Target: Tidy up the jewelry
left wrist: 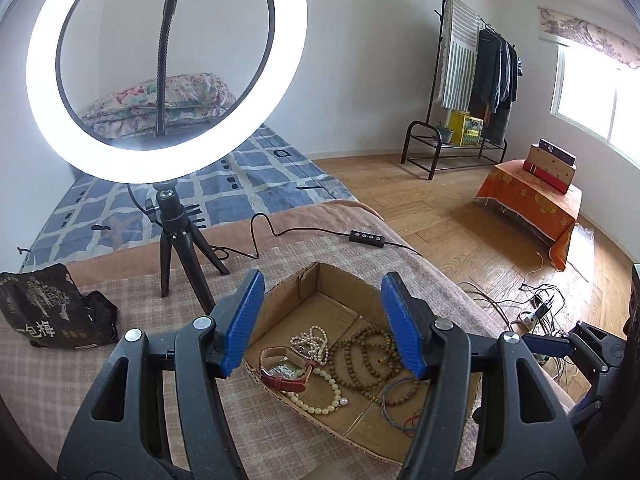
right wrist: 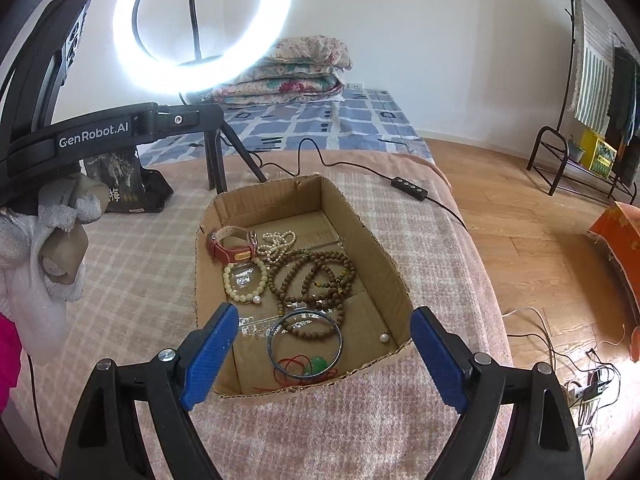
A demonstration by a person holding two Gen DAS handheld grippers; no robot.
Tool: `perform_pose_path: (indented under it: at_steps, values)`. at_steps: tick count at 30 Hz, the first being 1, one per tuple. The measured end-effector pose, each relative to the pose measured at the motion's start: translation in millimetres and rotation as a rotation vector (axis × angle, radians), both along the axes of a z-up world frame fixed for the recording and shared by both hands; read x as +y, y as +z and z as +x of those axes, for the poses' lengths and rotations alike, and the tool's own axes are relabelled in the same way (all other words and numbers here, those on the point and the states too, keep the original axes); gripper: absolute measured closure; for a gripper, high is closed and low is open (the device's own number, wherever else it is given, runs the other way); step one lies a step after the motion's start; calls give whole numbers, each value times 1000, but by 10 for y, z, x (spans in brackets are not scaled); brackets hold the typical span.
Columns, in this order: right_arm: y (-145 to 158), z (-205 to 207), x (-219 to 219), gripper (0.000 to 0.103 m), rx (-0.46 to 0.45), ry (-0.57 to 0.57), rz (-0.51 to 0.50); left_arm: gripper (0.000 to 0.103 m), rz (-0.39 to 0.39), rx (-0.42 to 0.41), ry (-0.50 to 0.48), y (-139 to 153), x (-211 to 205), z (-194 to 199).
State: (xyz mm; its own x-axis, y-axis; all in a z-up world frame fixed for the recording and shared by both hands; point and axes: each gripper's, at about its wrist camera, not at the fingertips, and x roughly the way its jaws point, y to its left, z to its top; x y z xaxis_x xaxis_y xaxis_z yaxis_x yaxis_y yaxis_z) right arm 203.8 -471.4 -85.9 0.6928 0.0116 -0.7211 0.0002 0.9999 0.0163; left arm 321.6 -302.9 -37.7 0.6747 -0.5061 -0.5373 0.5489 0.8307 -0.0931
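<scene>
While both claws hover above the bed:
Left claw (left wrist: 322, 326): half-wide, nothing between its pads.
Right claw (right wrist: 324, 356): wide, empty.
Cardboard box (right wrist: 360, 224): just ahead of both claws, long axis running away from them.
Jewelry (right wrist: 308, 276): inside, tangled.
Bangle (right wrist: 305, 344): nearest right claw.
Hidden: left claw's right finger covers some beads.
</scene>
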Motion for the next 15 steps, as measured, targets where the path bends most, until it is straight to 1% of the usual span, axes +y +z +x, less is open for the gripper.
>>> perform_pose_path:
  at_steps: [5, 9, 15]
  values:
    - [207, -170, 86, 12, -25, -11, -9, 40, 4, -28, -1, 172, 162, -226]
    - [387, -338, 175, 9, -49, -21, -15, 40, -11, -35, 12, 320, 326, -403]
    - [676, -572, 369, 7, -80, -32, -36, 40, -15, -66, 26, 612, 550, -745]
